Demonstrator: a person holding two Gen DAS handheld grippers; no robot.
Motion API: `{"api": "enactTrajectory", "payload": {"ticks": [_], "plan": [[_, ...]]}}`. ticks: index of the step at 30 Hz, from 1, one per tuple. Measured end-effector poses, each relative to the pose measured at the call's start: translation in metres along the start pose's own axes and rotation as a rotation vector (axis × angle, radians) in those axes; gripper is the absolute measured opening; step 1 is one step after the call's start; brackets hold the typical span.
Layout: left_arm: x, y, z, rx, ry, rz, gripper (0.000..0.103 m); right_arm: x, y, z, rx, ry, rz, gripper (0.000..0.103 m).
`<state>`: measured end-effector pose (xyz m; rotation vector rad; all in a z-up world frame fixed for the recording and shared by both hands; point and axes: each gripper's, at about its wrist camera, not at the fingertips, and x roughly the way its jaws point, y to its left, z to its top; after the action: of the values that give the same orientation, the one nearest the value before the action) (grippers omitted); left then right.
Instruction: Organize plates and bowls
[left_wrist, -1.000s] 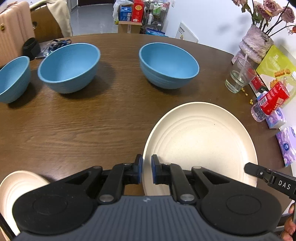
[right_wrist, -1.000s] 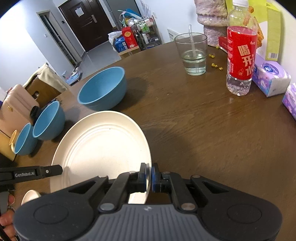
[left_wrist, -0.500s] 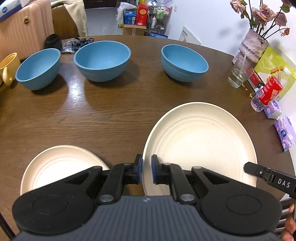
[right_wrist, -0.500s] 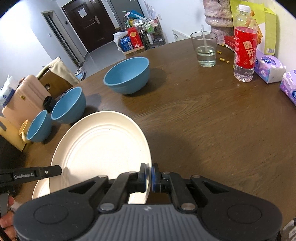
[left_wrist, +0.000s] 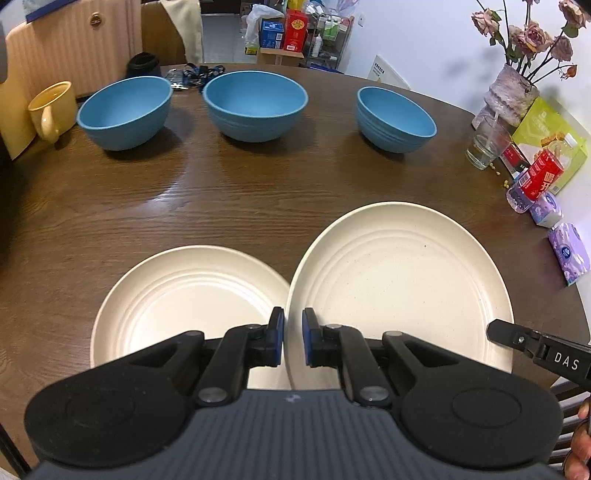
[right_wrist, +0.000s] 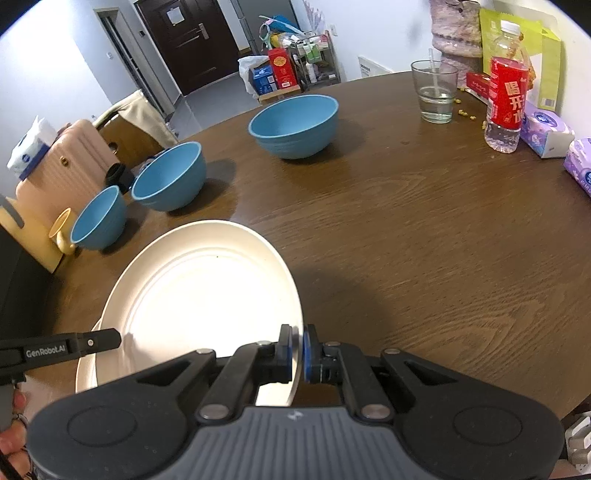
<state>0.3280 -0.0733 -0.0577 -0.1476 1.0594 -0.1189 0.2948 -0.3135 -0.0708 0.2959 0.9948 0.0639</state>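
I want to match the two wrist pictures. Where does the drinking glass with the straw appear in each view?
Left wrist view: the drinking glass stands at the far right edge of the table, below the flower vase.
Right wrist view: the drinking glass stands at the upper right, left of the red-labelled bottle.
Shared landmark: the lone blue bowl, nearest to the glass in both views.

Before you is a dark wooden tabletop (left_wrist: 229, 206). Three blue bowls (left_wrist: 255, 105) stand in a row along its far side, well apart from each other, with a yellow mug (left_wrist: 51, 109) at the left end. A cream plate (left_wrist: 184, 306) lies flat near you. At the right edge you have a drinking glass (left_wrist: 485, 147), a red-labelled bottle (left_wrist: 535, 182), a vase (left_wrist: 511, 96) and tissue packs (left_wrist: 569, 254).
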Motion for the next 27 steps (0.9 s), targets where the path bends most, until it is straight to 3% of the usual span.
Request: {"api": "enactTrajectory", "payload": {"ticks": [27], "plan": [[-0.038,0.103,-0.035,-0.114,-0.024,0.074,0.011,0.009,0.097,-0.040,-0.120,0.043,0.054,0.006]]}}
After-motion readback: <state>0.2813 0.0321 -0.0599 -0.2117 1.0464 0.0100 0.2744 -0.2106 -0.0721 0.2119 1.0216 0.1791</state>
